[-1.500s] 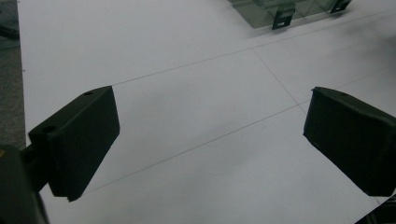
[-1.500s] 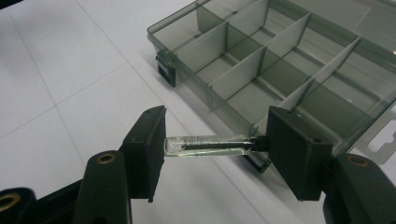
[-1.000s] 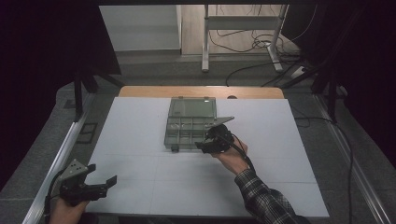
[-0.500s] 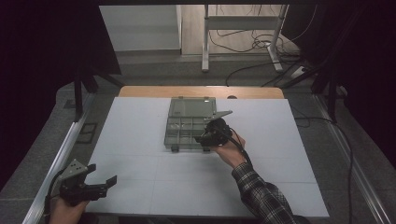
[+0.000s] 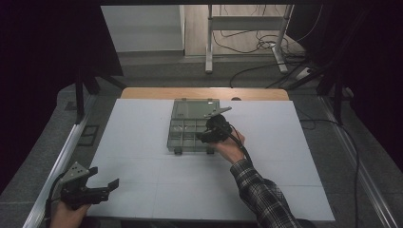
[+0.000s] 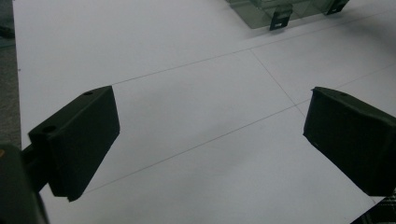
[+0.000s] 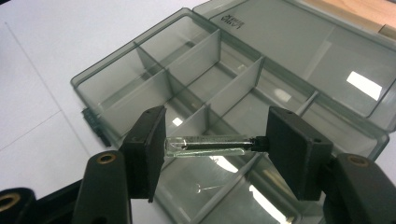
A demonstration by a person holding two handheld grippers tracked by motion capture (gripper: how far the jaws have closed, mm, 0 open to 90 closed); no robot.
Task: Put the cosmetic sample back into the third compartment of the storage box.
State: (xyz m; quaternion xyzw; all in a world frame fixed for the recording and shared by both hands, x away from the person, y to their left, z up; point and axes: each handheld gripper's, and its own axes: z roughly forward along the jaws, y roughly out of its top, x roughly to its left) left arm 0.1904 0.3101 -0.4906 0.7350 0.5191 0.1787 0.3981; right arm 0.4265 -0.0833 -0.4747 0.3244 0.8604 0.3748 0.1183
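A smoky clear compartment box (image 5: pixel 190 124) lies open at the middle of the white table, its lid flat toward the far edge. My right gripper (image 5: pixel 205 135) hovers over the box's near right part. In the right gripper view its jaws pinch a small glass vial (image 7: pixel 210 143) end to end, above the box's dividers (image 7: pixel 196 88). My left gripper (image 5: pixel 102 185) rests at the table's near left corner, open, with only bare table between its pads (image 6: pixel 79 140).
The white table top (image 5: pixel 142 142) spreads wide around the box (image 6: pixel 280 11). A wooden strip (image 5: pixel 204 93) runs along the far edge. Metal rails flank both sides, and cables lie on the floor beyond.
My right gripper has shifted slightly left and forward over the box with the vial. The left gripper has stayed put.
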